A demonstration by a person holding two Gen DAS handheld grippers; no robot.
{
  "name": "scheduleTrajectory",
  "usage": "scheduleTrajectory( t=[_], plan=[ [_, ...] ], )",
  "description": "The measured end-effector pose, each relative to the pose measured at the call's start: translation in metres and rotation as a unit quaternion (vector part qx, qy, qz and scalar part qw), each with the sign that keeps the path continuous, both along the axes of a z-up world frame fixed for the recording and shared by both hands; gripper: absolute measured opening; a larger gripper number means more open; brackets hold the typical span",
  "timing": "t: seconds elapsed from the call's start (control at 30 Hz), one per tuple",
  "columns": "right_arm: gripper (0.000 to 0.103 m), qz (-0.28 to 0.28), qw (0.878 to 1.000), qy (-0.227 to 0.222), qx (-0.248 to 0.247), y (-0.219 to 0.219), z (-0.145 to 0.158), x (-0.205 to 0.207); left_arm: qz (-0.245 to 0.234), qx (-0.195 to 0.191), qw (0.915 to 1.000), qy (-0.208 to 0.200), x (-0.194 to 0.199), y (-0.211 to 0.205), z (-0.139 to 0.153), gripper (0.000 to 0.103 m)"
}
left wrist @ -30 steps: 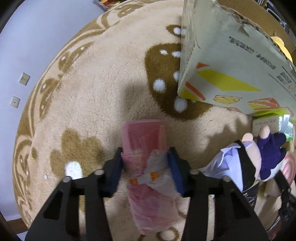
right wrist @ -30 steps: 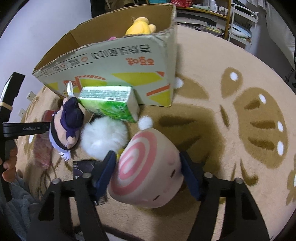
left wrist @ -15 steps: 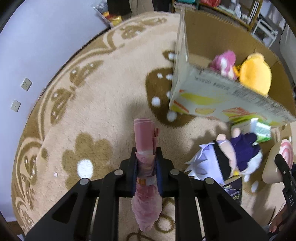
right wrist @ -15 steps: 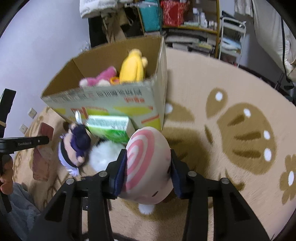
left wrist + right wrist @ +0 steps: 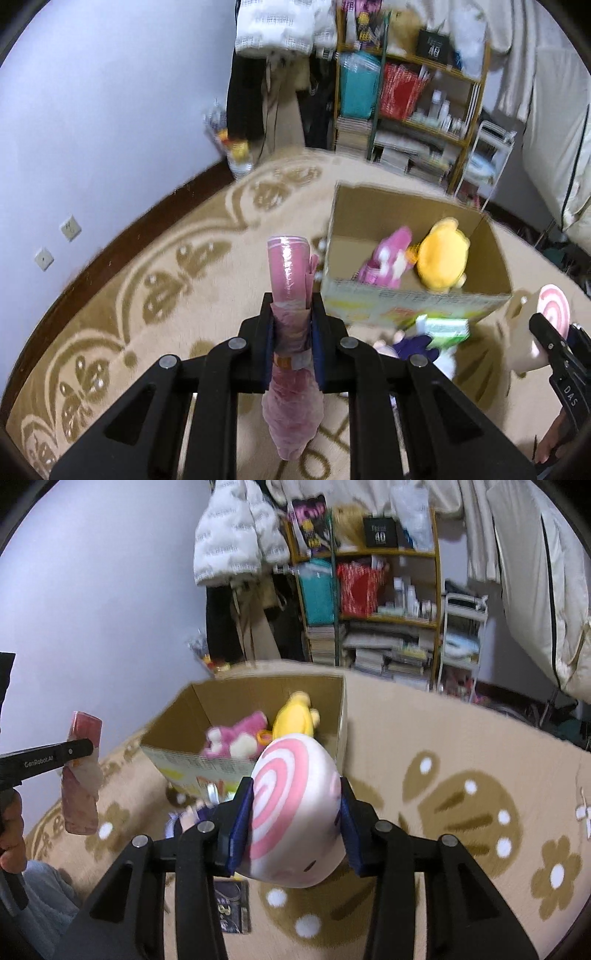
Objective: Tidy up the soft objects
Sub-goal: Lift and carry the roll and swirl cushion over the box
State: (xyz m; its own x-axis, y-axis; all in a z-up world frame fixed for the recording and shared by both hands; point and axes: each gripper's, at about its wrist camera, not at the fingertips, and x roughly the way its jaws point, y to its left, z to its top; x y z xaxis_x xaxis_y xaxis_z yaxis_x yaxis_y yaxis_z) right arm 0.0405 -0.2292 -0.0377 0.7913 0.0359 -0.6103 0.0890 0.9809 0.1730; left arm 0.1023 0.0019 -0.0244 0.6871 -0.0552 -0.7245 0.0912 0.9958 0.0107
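the left gripper (image 5: 291, 328) pinches a pink wrapped roll (image 5: 290, 280) tight and clear of the rug (image 5: 166, 280), the right gripper (image 5: 295, 812) clamps a swirl-faced plush (image 5: 295, 812) (both aloft), near the open cardboard box (image 5: 343, 716) holding two plushies.

A beige carpet (image 5: 207, 280) with brown floral patterns covers the floor, edged by a dark baseboard (image 5: 122, 236) under a pale lilac wall (image 5: 110, 110) with two outlets (image 5: 70, 228). Behind the carpet stands a wooden shelf unit (image 5: 373, 602), stacked with books and bottles. Left of the shelf hangs a white puffer jacket (image 5: 236, 546); right of it, a white trolley (image 5: 461, 635).
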Motion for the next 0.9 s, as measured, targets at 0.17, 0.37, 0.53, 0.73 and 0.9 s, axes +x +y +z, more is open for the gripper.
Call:
scheduleTrajectory(
  t=[0.17,0.37,0.53,0.73,0.9],
  plan=[
    [0.045,0.000,0.999,-0.037,-0.011,0.004,0.016,-0.001,-0.011,-0.020,0.9976,-0.065,-0.011,-0.005,0.027,0.016],
    [0.045,0.002,0.998,-0.063,-0.014,0.004,0.025,0.009,-0.018,-0.035,0.9940,-0.102,-0.009,-0.013,0.044,0.016],
    [0.045,0.006,0.996,-0.082,-0.020,0.004,0.027,0.020,-0.024,-0.037,0.9927,-0.112,0.002,-0.020,0.046,0.016],
    [0.046,0.012,0.995,-0.090,-0.028,0.003,0.027,0.034,-0.035,-0.034,0.9915,-0.121,0.017,-0.032,0.045,0.016],
    [0.046,0.018,0.995,-0.090,-0.026,0.001,0.021,0.046,-0.043,-0.037,0.9905,-0.126,0.026,-0.039,0.043,0.016]
  ],
)
